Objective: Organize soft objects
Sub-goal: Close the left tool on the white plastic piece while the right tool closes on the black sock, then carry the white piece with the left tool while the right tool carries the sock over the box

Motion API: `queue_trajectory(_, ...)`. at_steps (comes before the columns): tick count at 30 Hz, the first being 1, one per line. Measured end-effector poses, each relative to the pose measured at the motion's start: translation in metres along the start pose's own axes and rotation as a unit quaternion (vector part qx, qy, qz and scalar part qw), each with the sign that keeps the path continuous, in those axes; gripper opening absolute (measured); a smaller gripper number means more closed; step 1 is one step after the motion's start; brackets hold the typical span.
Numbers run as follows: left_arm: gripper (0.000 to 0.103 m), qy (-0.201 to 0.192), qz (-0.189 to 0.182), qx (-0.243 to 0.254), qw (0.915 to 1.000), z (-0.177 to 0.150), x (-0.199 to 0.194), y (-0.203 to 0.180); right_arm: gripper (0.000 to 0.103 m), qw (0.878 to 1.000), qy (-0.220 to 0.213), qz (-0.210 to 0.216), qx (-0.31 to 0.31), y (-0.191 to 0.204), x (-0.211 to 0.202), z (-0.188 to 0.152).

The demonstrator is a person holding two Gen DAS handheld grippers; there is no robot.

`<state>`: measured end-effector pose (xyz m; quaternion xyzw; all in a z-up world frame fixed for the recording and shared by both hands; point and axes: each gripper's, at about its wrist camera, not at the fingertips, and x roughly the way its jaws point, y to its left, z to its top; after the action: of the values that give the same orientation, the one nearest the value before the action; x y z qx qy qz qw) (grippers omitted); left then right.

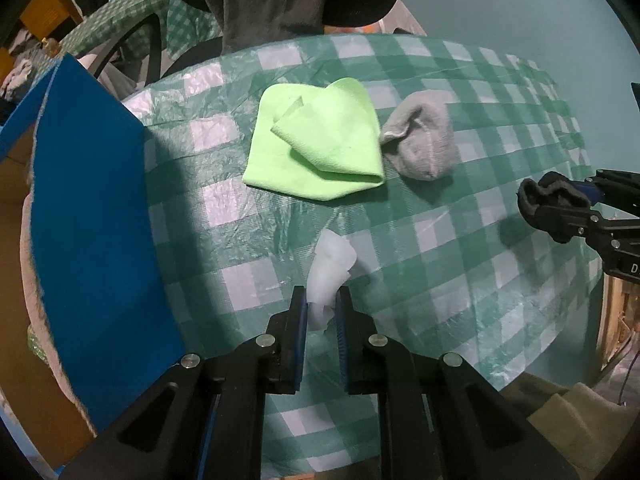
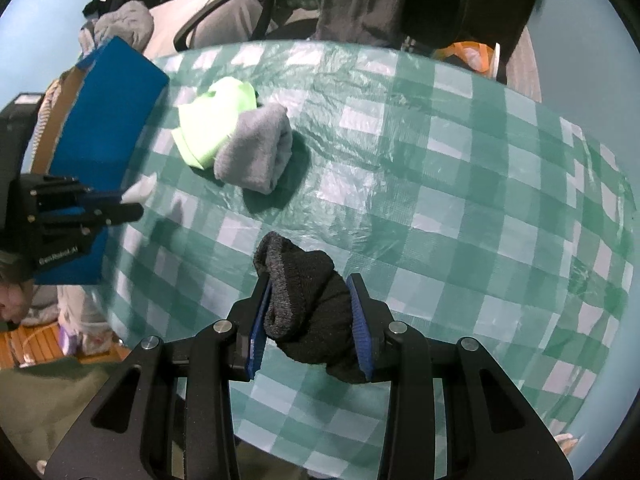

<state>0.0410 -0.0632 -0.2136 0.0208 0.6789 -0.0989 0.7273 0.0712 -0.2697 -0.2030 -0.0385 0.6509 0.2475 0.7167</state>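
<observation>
Above the checkered table (image 1: 460, 240), left gripper (image 1: 322, 312) pinches a white tissue (image 1: 330, 268), right gripper (image 2: 310, 312) clamps a black sock (image 2: 308, 300); both look lifted, and next should go into the blue box (image 1: 92, 208).

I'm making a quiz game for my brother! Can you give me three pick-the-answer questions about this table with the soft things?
1. What lies right beside the green cloth?
A. grey sock
B. banana
C. toy car

2. What colour is the sock in the right gripper?
A. red
B. black
C. yellow

3. The left gripper is:
A. wide open and empty
B. holding the green cloth
C. shut on a white tissue

Answers: 1 A, the grey sock touches the cloth's edge. 2 B, the black sock sits between the fingers. 3 C, the white tissue is pinched.
</observation>
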Motion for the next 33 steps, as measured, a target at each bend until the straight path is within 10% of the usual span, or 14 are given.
queue_trajectory(33, 0.013, -0.084, 0.003, -0.008, 0.9964, -0.012, -0.104, 0.000, 0.036, 0.997, -0.077, 0.023, 0.007, 0.048, -0.077, 0.018)
